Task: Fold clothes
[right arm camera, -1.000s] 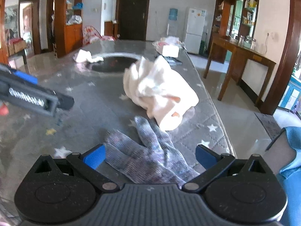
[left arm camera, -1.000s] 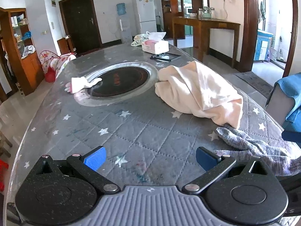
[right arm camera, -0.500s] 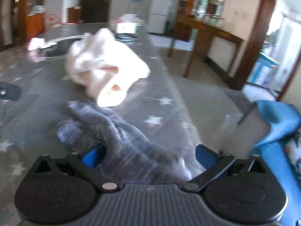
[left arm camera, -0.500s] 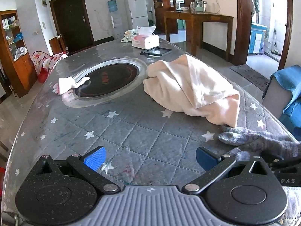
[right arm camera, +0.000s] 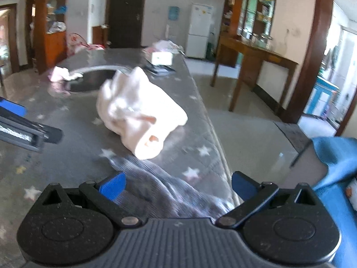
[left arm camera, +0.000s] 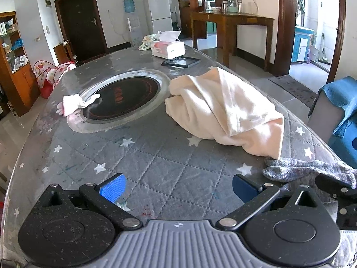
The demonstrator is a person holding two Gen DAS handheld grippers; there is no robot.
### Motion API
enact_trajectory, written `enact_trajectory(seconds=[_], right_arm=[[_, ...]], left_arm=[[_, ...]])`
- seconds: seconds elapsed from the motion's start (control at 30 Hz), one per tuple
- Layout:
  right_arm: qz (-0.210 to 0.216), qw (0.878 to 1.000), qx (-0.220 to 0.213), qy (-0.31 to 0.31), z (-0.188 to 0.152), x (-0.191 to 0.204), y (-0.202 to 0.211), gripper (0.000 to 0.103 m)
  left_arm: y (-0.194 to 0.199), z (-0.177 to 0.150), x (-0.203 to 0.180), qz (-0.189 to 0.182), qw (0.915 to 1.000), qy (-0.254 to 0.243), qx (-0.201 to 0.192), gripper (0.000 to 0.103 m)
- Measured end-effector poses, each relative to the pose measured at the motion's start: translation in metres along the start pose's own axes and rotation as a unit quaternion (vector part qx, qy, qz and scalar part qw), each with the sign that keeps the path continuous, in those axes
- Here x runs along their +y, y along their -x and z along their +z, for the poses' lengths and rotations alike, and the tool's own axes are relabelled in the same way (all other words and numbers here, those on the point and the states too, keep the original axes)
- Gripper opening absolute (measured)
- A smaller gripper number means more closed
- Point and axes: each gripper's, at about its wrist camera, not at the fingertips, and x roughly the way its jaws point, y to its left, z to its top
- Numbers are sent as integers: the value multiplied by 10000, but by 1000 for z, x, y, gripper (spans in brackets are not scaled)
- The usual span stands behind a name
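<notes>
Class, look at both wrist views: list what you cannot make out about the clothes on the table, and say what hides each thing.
- Grey garment, left wrist view: its near end is hidden behind the right gripper and cut by the frame edge.
- Grey garment, right wrist view: motion blur hides its shape and type.
- Cream garment, both views: bunched folds hide what kind it is.
- Small pink-white cloth: too small to identify.

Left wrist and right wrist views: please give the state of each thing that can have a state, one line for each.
Left gripper: open, holds nothing.
Right gripper: open, grey garment lies between its fingers.
Grey garment: unfolded, flat at the table edge.
Cream garment: crumpled in a heap, not folded.
Pink glove: lying on the cooktop rim.
Tissue box: open, a tissue sticks out.
Dark door: closed.
</notes>
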Motion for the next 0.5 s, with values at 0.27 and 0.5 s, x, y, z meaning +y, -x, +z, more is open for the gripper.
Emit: enact_trajectory(seconds=[0.27,0.5], right_arm=[[314,9994,9,133,16,11,-10,99],[457,9989,101,32,20,12,-23,96]], left_arm=[[-5,6,3,74,10000,-28,39,103],[-11,13,4,147,9999,-22,36,103]])
